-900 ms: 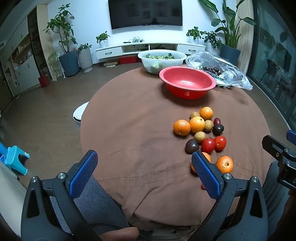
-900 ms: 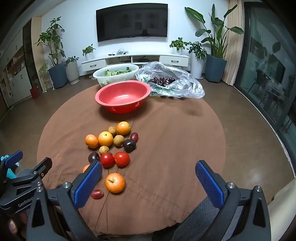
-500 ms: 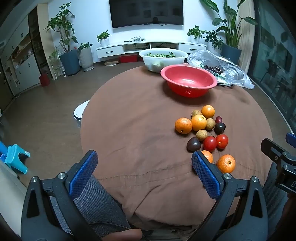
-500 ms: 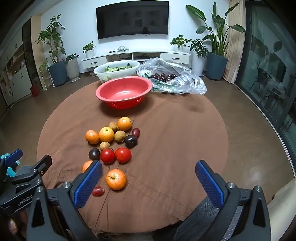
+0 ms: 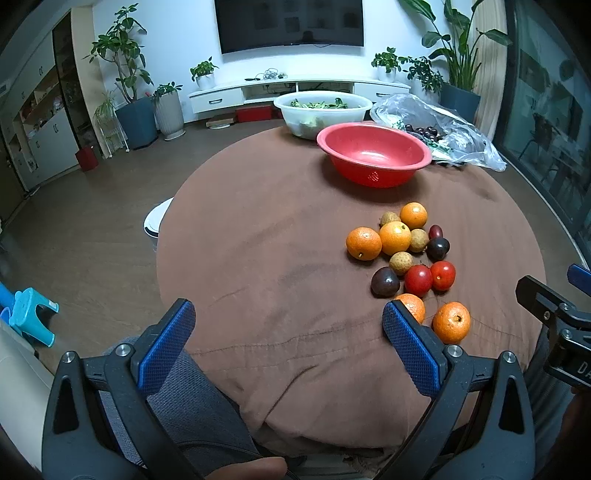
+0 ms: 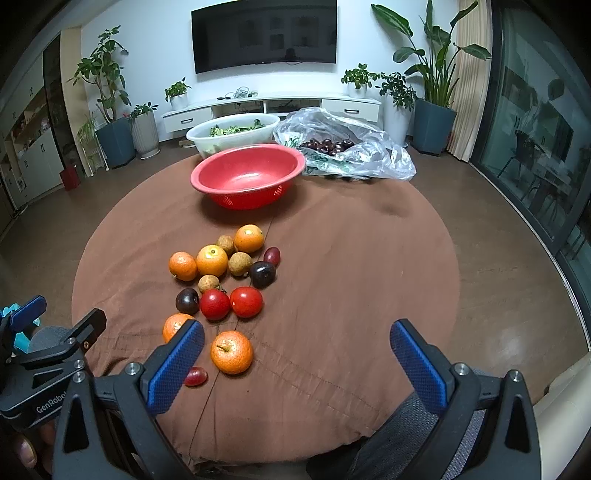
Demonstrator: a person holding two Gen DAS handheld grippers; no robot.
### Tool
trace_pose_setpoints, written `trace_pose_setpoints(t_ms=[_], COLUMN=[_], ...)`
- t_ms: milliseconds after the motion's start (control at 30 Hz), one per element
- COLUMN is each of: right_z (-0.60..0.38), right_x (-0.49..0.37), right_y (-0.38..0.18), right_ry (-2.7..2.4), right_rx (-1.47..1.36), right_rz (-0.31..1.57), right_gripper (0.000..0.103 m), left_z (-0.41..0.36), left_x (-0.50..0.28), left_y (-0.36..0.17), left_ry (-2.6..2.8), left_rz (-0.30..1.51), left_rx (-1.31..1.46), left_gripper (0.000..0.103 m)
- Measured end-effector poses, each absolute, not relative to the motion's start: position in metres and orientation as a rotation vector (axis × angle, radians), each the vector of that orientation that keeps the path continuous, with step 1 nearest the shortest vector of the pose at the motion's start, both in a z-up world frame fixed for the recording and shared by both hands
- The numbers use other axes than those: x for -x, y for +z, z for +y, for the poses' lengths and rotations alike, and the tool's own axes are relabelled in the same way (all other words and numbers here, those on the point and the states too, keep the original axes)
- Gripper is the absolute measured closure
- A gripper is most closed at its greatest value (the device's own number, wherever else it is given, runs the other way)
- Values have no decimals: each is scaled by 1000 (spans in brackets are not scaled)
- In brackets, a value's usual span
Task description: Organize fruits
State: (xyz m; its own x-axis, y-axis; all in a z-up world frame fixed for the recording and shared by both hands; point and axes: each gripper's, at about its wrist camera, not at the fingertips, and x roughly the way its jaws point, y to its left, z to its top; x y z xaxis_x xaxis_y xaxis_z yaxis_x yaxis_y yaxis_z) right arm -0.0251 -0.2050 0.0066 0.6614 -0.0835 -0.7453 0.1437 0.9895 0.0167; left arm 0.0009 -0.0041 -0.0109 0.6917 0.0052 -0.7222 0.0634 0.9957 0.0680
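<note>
Room: living room with a wall television (image 6: 264,35), potted plants and a round worktop (image 6: 351,266) under a brown cloth
Bowls: two at the far side, one red bowl (image 6: 248,176), empty, and one white bowl (image 6: 232,133) of greens behind it
Bag: one clear plastic bag (image 6: 347,147) of dark fruit, right of the red bowl
Oranges: five (image 6: 231,352), loose in a cluster near the worktop's front
Tomatoes: two (image 6: 246,301), side by side
Dark plums: two (image 6: 262,274)
Tan longans: three (image 6: 240,263)
Red grapes: two (image 6: 195,376)
Left gripper (image 5: 288,332): tilted down over the near edge, fingers wide, nothing between them
Right gripper (image 6: 295,350): tilted down likewise, fingers wide and empty, the nearest orange just inside its left finger
Change: both views sit slightly nearer the fruit than a moment earlier; the fruit lies as before
</note>
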Motion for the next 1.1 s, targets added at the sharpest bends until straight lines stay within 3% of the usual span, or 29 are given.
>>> trace_pose_setpoints(t_ms=[1100], right_z=[-202], right_x=[26], right_y=[4], right_ry=[-126], right_rx=[-78], right_rz=[842], right_gripper=[0], left_z=[-6], left_x=[-3], left_y=[-18], left_ry=[-44], left_rz=[834], left_rx=[-92], left_gripper=[0])
